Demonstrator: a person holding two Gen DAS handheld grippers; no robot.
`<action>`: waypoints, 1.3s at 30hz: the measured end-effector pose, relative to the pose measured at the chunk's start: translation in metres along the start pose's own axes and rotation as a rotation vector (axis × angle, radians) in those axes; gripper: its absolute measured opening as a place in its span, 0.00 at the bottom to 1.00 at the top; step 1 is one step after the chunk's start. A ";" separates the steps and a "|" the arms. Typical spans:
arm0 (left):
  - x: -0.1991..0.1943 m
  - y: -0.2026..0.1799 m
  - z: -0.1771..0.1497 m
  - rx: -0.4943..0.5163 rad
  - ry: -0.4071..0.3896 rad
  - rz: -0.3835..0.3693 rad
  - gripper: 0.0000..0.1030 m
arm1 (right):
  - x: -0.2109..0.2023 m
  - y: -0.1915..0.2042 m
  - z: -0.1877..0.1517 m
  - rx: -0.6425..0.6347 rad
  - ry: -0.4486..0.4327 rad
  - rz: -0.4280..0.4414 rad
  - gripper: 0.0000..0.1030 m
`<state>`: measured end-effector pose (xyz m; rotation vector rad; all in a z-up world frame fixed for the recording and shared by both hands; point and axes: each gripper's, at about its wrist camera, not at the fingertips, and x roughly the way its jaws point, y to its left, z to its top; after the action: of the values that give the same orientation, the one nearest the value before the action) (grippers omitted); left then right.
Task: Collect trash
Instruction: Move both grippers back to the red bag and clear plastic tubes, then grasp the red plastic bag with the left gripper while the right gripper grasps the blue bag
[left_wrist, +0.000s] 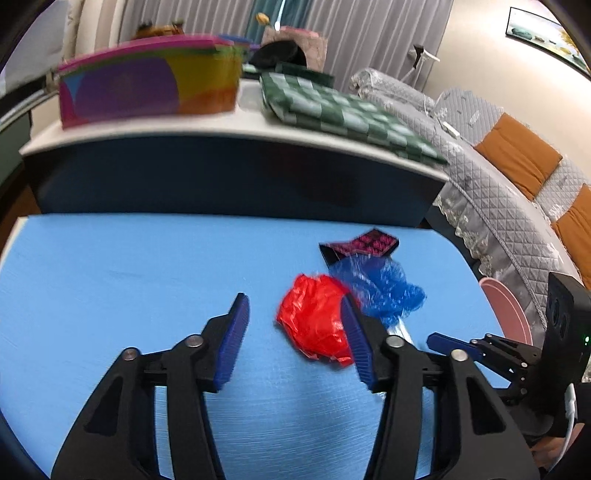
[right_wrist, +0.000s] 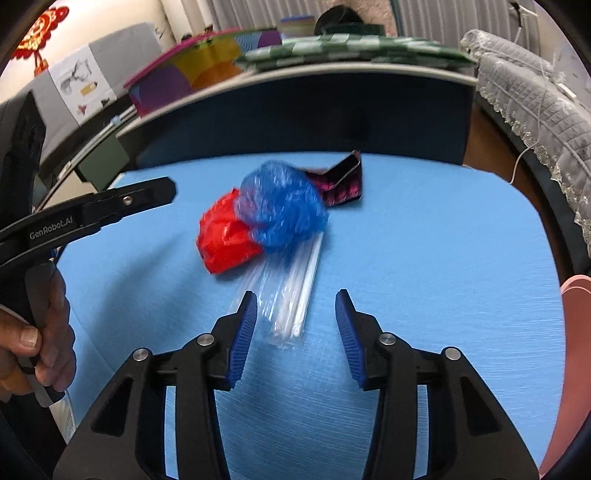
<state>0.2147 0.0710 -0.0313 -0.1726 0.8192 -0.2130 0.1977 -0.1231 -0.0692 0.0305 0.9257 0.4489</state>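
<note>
Trash lies together on the blue table mat (left_wrist: 110, 280). A crumpled red plastic bag (left_wrist: 314, 325) (right_wrist: 225, 240) touches a crumpled blue one (left_wrist: 376, 288) (right_wrist: 280, 206). Behind them is a black and pink carton (left_wrist: 362, 245) (right_wrist: 343, 181). A clear sleeve of white straws (right_wrist: 299, 280) pokes out from under the blue bag. My left gripper (left_wrist: 294, 301) is open, the red bag resting against its right pad and clear of the left. My right gripper (right_wrist: 296, 294) is open around the near end of the straw sleeve, not pressing it.
A pink round container (left_wrist: 506, 310) (right_wrist: 576, 332) stands off the mat's right edge. Behind the mat rises a dark counter with a colourful box (left_wrist: 147, 88) and green checked cloth (left_wrist: 343, 114). A grey quilted sofa (left_wrist: 498, 206) runs along the right. A hand (right_wrist: 37, 332) holds the left gripper.
</note>
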 end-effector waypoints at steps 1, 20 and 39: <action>0.005 -0.001 -0.002 -0.001 0.014 -0.008 0.62 | 0.002 0.000 -0.001 -0.004 0.010 0.004 0.41; 0.047 -0.022 -0.017 0.035 0.100 0.029 0.63 | -0.016 -0.030 -0.009 -0.009 0.032 -0.050 0.06; -0.017 -0.016 -0.047 0.069 0.087 0.040 0.55 | -0.050 -0.035 -0.031 0.018 0.038 -0.126 0.10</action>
<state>0.1668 0.0567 -0.0471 -0.0821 0.9001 -0.2124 0.1602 -0.1795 -0.0572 -0.0203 0.9628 0.3255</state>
